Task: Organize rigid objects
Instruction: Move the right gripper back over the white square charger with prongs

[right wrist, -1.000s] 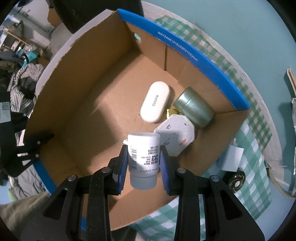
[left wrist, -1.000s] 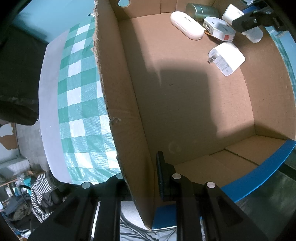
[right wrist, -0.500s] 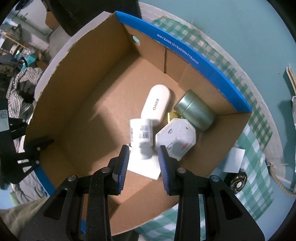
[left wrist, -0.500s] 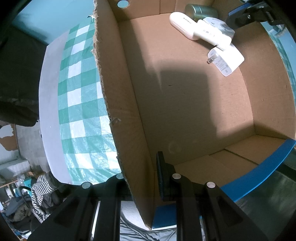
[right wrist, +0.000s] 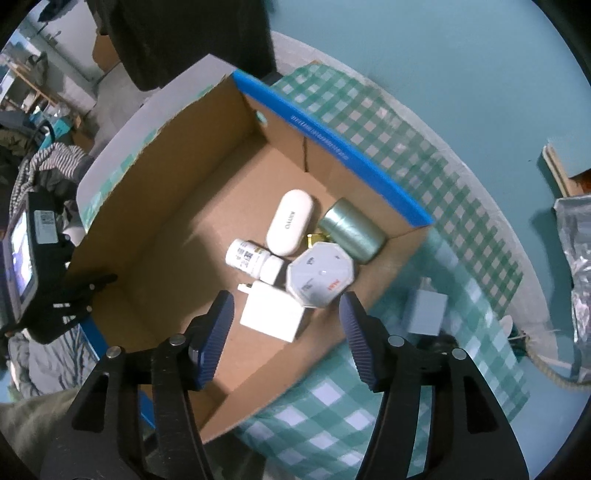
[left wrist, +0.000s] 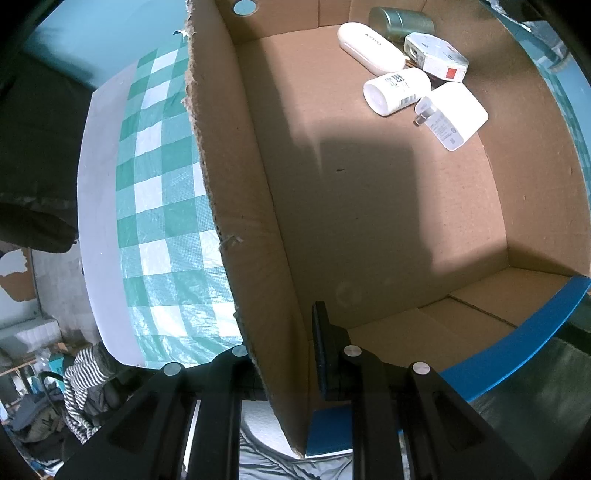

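An open cardboard box [left wrist: 258, 184] [right wrist: 177, 206] with a blue outside stands on a green checked cloth. My left gripper [left wrist: 284, 369] is shut on the box's near wall. On the box floor lie a white bottle [left wrist: 397, 90] [right wrist: 253, 260], a white oval case [left wrist: 371, 48] [right wrist: 290, 227], a green tin [left wrist: 400, 20] [right wrist: 351, 229], an octagonal white box [left wrist: 436, 57] [right wrist: 321, 280] and a white charger [left wrist: 452, 114] [right wrist: 273, 314]. My right gripper [right wrist: 286, 332] hangs above the box, its jaws opening with nothing between them.
A grey charger [right wrist: 424, 312] lies on the checked cloth [right wrist: 424, 206] to the right of the box, beside a dark round object. The other hand-held device with its screen [right wrist: 22, 258] shows at the left. Clothes and clutter lie beyond the table edge.
My right gripper let go of the white bottle, which dropped into the box and came to rest on its side. The jaws spread and the gripper rose. The left gripper kept still.
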### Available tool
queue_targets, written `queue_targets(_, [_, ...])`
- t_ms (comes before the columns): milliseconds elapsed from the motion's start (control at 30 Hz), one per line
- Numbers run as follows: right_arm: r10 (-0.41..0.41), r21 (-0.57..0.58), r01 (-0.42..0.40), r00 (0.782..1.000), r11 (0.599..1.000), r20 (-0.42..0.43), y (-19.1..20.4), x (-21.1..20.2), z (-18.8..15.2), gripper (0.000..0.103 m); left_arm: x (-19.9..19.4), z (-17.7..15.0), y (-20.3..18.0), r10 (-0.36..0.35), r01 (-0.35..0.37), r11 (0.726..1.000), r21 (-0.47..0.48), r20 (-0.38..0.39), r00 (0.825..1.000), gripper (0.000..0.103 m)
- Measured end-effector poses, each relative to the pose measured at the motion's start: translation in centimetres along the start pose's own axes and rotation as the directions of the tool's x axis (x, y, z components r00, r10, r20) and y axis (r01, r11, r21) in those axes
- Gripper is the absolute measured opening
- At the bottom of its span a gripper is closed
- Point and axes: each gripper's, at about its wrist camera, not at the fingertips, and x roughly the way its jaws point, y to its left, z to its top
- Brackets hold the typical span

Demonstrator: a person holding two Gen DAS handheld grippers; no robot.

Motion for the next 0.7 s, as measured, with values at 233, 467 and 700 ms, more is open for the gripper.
queue_targets(233, [-0.027,0.020,0.026,0.999,0.999,0.026,-1.9,-1.9,-0.9,0.061,-0.1,0.0,-0.2,0.001,-0.001,1.000,0.000,-0.004,1.000,0.017])
queue_targets(467, [-0.052,0.035,0.051,0.998,0.998,0.029,-4.1,-3.2,-2.1,0.063,-0.3,0.2,0.1,0.004,-0.004,1.000,-0.012,-0.010,1.000,0.017])
queue_targets(700, [-0.065,0.079,0.064,0.998,0.995,0.009,-7.1,-2.8,-3.3,0.065,-0.2,0.2,0.1,0.004,-0.004,1.000,-0.022,-0.016,1.000,0.017])
